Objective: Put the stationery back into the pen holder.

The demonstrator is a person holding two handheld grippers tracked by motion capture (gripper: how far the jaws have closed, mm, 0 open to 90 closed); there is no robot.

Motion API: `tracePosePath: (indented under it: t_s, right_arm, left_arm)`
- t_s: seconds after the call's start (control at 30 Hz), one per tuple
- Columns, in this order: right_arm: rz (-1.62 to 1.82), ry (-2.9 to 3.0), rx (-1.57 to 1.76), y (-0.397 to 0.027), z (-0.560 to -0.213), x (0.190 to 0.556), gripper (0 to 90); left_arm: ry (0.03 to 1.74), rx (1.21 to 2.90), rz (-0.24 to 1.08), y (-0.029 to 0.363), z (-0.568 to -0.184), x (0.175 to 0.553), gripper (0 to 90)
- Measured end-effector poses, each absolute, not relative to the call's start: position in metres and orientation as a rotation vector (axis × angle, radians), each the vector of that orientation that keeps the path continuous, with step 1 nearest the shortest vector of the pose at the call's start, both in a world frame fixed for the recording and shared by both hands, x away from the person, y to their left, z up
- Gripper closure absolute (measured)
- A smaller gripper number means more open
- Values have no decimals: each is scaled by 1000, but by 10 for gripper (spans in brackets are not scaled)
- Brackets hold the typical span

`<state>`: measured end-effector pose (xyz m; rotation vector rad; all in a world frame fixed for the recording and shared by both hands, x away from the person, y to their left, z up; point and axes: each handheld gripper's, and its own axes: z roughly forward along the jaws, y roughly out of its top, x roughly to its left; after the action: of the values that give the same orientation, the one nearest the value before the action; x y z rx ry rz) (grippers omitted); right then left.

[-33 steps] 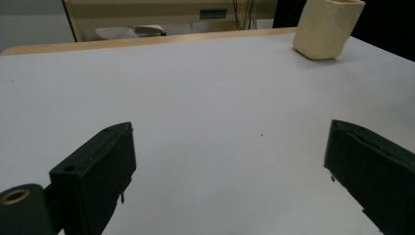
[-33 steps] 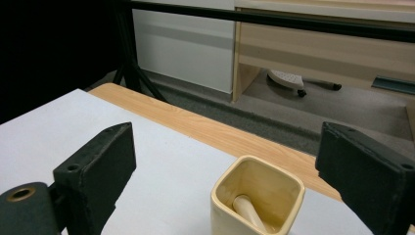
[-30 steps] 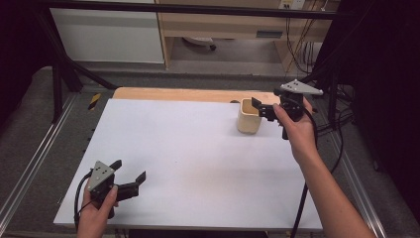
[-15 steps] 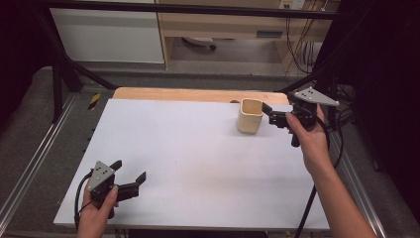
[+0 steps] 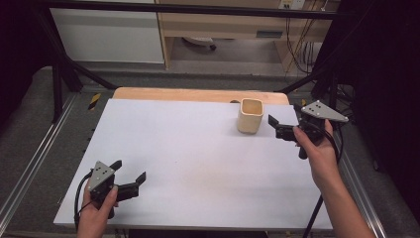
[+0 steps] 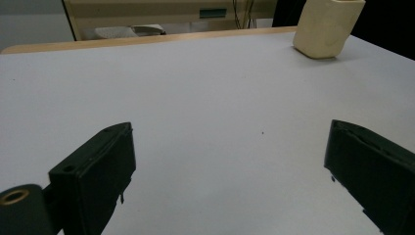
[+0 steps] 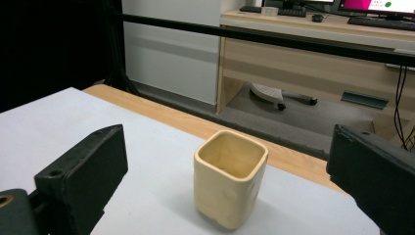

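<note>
A cream square cup (image 5: 250, 115) stands upright and empty at the back right of the white tabletop (image 5: 198, 148). My right gripper (image 5: 276, 128) hovers just right of the cup, open, apart from it and pointing at it. In the right gripper view the cup (image 7: 230, 183) sits ahead, centred between the wide-spread black fingers (image 7: 83, 171). My left gripper (image 5: 130, 171) is open near the front left corner, low over the table, holding nothing. In the left gripper view the cup (image 6: 327, 27) is far off at the upper right.
A strip of bare wood (image 5: 198, 94) runs along the table's back edge. Metal rails (image 5: 29, 168) flank both sides of the table. Behind it are a desk with cables (image 5: 297, 44) and a chair base (image 7: 279, 95) on the floor.
My right gripper has drawn back from the cup, moving right and a little toward the person. The cup stays in place and the left gripper has not moved.
</note>
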<state>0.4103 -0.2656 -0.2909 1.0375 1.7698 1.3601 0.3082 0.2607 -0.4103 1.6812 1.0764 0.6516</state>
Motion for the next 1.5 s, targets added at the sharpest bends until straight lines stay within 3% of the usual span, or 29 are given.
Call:
tracePosePath:
  t_s: [1.5]
  right_arm:
    - [1360, 1893, 1164, -267, -391, 358, 23]
  left_arm:
    - [1067, 1681, 658, 262, -410, 307, 50]
